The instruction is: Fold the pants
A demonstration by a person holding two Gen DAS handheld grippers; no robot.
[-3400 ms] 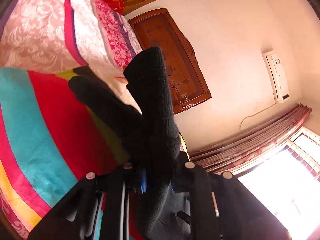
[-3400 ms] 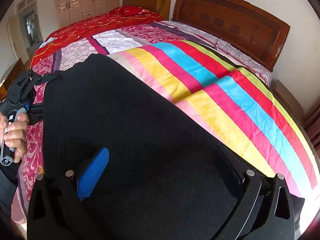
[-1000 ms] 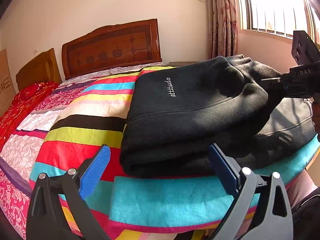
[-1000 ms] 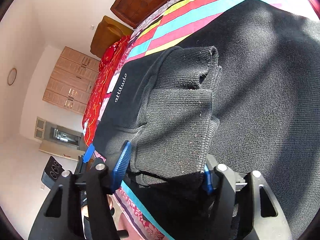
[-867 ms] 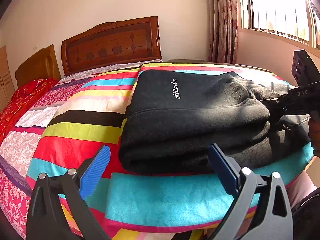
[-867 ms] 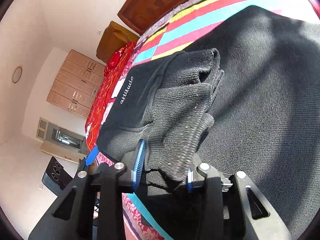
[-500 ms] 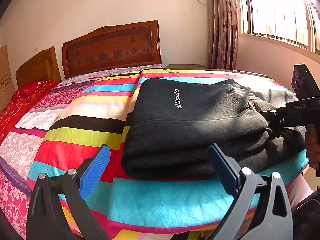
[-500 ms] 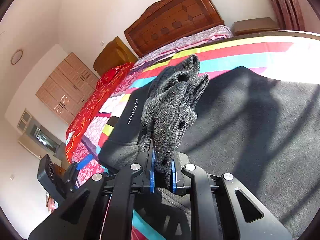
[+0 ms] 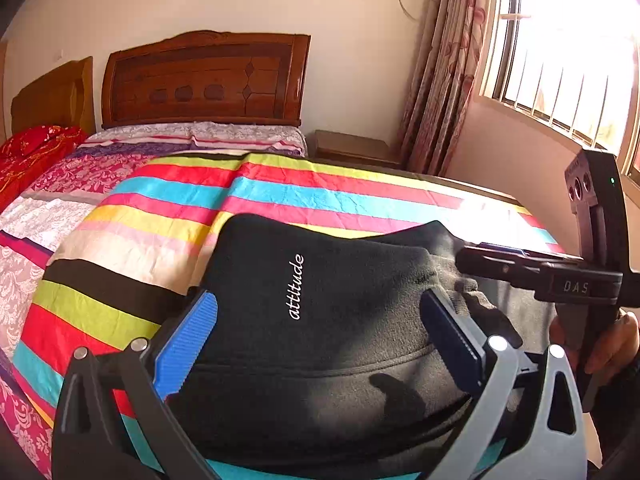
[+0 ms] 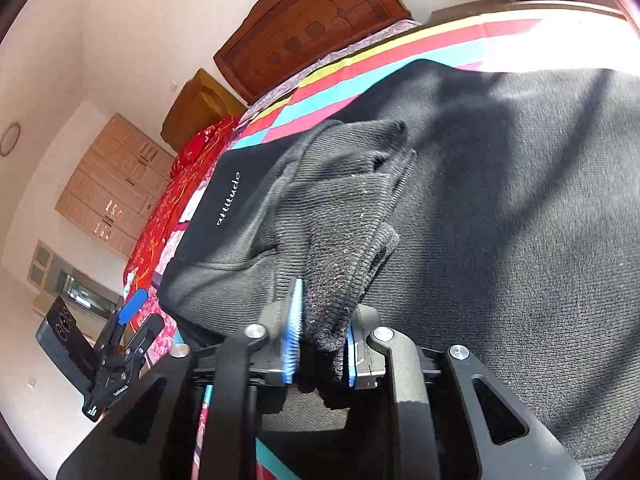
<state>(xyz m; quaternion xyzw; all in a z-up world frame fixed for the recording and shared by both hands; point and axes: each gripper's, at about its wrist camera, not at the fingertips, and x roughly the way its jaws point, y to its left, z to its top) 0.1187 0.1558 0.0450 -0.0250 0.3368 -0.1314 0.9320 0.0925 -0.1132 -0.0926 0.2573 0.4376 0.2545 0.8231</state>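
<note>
Black pants [image 9: 320,320] with white "attitude" lettering lie folded on the striped bedspread [image 9: 280,196]; they also fill the right wrist view [image 10: 500,200]. My left gripper [image 9: 320,340] is open, its blue pads on either side of the near folded edge. My right gripper [image 10: 318,344] is shut on the ribbed cuff [image 10: 344,240] of the pants, just above the fabric. The right gripper also shows at the right of the left wrist view [image 9: 464,258].
A wooden headboard [image 9: 204,80] and pink patterned sheet [image 9: 192,140] lie beyond. A nightstand [image 9: 352,148], curtain [image 9: 444,64] and window [image 9: 568,52] are to the right. Red bedding [image 10: 168,216] and wardrobes [image 10: 112,184] are on the far side.
My left gripper has moved in over the near fold of the pants. My right gripper still grips the cuff and has tilted lower toward the fabric.
</note>
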